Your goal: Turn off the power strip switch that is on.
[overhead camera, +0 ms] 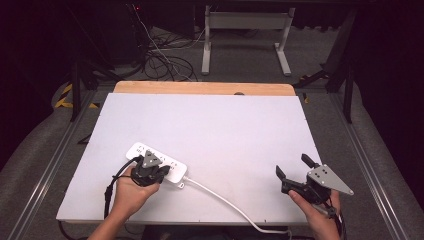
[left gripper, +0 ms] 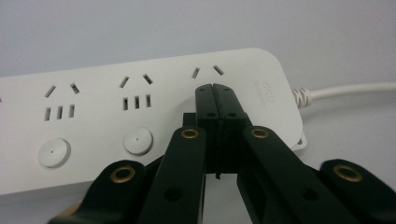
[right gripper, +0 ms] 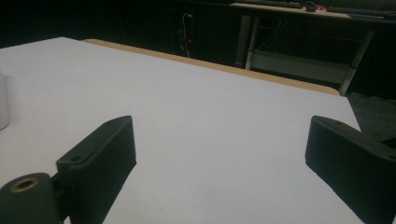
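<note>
In the high view the left gripper (overhead camera: 150, 169) covers the middle of the white power strip (overhead camera: 172, 170), hiding the sockets beneath it. In the left gripper view the strip's left end runs off the frame, and the pressed-together jaws mask the lower part of the right-hand socket group (left gripper: 205, 72) (any button there is out of sight). The grey lettering (left gripper: 266, 88) near the cord end is too small to read. The power cord (overhead camera: 235, 207) leaves past the table's (overhead camera: 225, 125) near edge.
</note>
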Tool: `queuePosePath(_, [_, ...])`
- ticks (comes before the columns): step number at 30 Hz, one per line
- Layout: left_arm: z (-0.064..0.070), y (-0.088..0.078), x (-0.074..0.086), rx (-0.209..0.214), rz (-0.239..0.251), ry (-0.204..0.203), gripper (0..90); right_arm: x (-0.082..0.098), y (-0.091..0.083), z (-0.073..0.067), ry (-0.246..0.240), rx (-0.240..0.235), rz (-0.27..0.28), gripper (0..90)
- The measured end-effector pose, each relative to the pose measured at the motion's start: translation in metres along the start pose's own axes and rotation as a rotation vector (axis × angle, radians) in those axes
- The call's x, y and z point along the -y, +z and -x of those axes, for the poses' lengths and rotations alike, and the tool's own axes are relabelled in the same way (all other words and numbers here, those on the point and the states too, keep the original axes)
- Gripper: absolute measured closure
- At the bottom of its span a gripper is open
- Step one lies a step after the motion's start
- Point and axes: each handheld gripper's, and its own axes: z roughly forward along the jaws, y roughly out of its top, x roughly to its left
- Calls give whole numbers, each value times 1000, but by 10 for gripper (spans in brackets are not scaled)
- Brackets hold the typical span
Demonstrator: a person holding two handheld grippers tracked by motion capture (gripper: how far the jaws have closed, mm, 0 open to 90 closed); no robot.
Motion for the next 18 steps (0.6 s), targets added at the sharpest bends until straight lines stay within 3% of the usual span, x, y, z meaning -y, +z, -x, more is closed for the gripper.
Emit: queuePosePath(18, [-1, 1, -1, 17, -1, -2, 900, 0, 1, -1, -2, -5, -5, 91])
